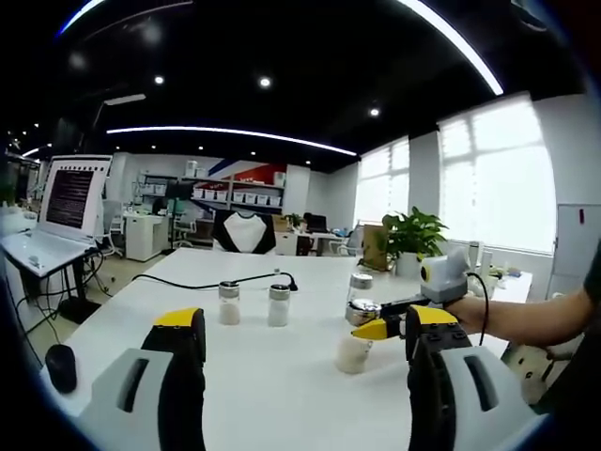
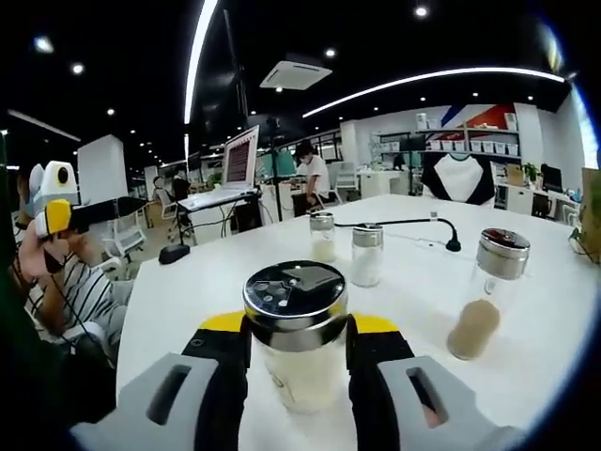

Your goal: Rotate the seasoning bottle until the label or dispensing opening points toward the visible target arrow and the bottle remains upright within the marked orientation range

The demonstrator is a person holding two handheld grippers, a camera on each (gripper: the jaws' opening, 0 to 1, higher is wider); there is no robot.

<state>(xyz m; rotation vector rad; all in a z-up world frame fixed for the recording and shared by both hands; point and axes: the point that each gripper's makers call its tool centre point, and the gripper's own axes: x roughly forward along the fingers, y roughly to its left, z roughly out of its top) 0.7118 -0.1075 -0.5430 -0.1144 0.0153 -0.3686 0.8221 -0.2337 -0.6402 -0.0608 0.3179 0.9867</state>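
White table (image 2: pixel 188 282) bears seasoning bottle (image 2: pixel 296 334) clamped in right tool (image 2: pixel 297 349)

white table (image 2: pixel 413 282); chrome-capped bottle (image 2: pixel 296 343), pale contents; yellow-tipped black right tool (image 2: pixel 297 349)

- Bright, even light falls on the white table (image 1: pixel 282 376) from curved ceiling light strips (image 1: pixel 235 133) and small round spotlights above it.
- Daylight floods through the windows (image 1: pixel 493 178) behind the table; their panes are blown out to white.
- Shadows on the table are faint and soft.
- Fisheye bending curves the strips and the table's edges.
- The monitor (image 1: pixel 73 195) beyond the table reads soft.
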